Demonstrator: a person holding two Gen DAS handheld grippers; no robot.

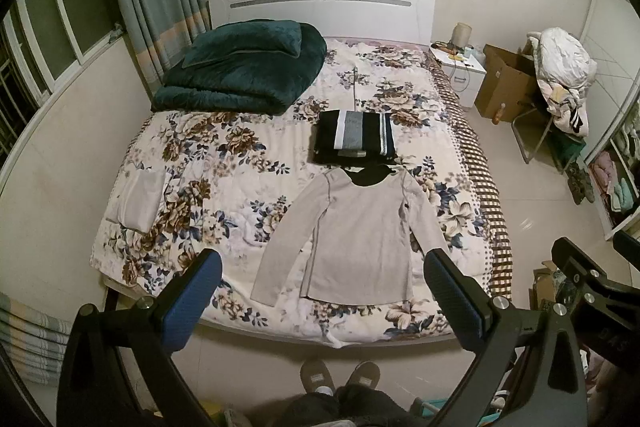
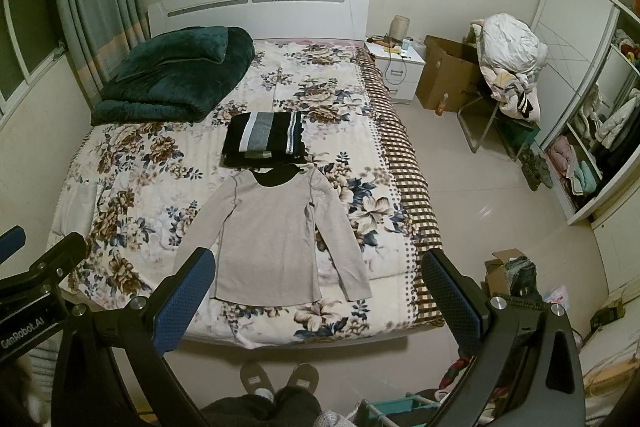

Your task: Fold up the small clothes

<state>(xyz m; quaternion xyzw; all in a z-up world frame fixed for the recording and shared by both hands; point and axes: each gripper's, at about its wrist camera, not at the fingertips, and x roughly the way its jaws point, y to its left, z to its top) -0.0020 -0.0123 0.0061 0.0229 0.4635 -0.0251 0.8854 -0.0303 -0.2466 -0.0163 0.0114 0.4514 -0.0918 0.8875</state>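
Observation:
A light grey long-sleeved shirt [image 1: 356, 239] lies flat and spread out on the floral bed [image 1: 224, 163], near its foot, neck toward the headboard. It also shows in the right wrist view [image 2: 268, 239]. Just beyond its collar lies a folded black, white and grey striped garment [image 1: 354, 137], also in the right wrist view [image 2: 264, 139]. My left gripper [image 1: 324, 267] is open and empty, held above the foot of the bed. My right gripper [image 2: 316, 267] is open and empty too, beside it on the right.
A folded dark green blanket [image 1: 240, 71] lies at the head of the bed. A folded white cloth [image 1: 136, 203] sits near the bed's left edge. A nightstand [image 2: 396, 67], cardboard box [image 2: 448, 75] and a chair piled with clothes [image 2: 508, 67] stand to the right. Slippered feet [image 1: 340, 379] stand at the bed's foot.

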